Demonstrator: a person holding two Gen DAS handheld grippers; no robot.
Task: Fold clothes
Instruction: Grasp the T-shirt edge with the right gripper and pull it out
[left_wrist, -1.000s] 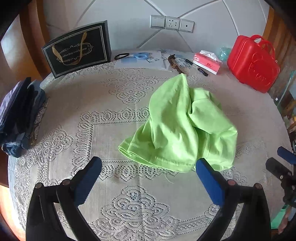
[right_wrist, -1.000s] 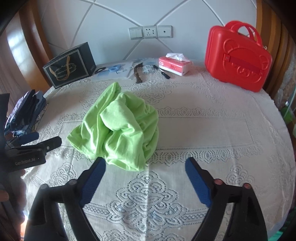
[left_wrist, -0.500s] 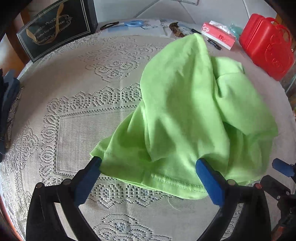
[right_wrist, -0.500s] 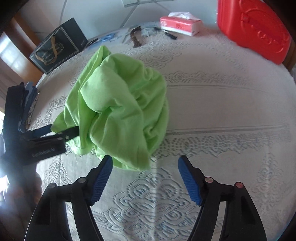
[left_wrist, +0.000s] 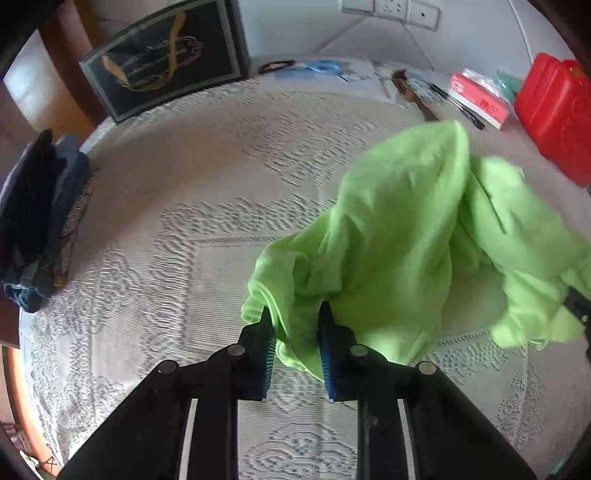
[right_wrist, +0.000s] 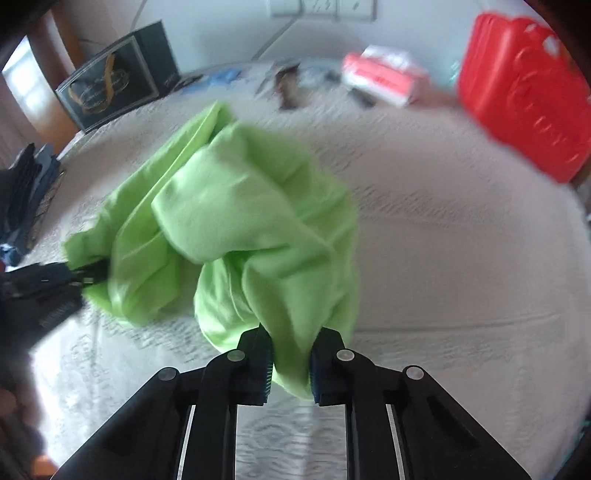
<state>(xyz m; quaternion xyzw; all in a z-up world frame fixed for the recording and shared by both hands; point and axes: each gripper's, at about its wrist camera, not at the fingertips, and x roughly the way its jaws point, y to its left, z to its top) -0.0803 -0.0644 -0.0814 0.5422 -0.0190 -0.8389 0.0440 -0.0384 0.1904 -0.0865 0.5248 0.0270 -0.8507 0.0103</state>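
Observation:
A crumpled lime-green garment (left_wrist: 413, 236) lies on the lace-covered round table (left_wrist: 207, 206). My left gripper (left_wrist: 295, 317) is closing its jaws on the garment's near left edge, with a bunch of green cloth pinched between the blue pads. In the right wrist view the same garment (right_wrist: 236, 206) fills the middle, and my right gripper (right_wrist: 291, 338) is closing on a fold of its near right side, cloth squeezed between its pads. The left gripper (right_wrist: 88, 273) shows there at the garment's left edge. The right wrist view is blurred.
A black gift bag (left_wrist: 166, 62) stands at the back left, dark folded clothes (left_wrist: 33, 229) lie at the left edge. A red case (left_wrist: 554, 110), a tissue box (left_wrist: 476, 99), pens and papers (left_wrist: 332, 70) line the back. Bare lace cloth spreads to the left.
Both grippers came down onto the green garment and their jaws swung from wide apart to pinched on its near edge. The cloth has bunched up between the pads.

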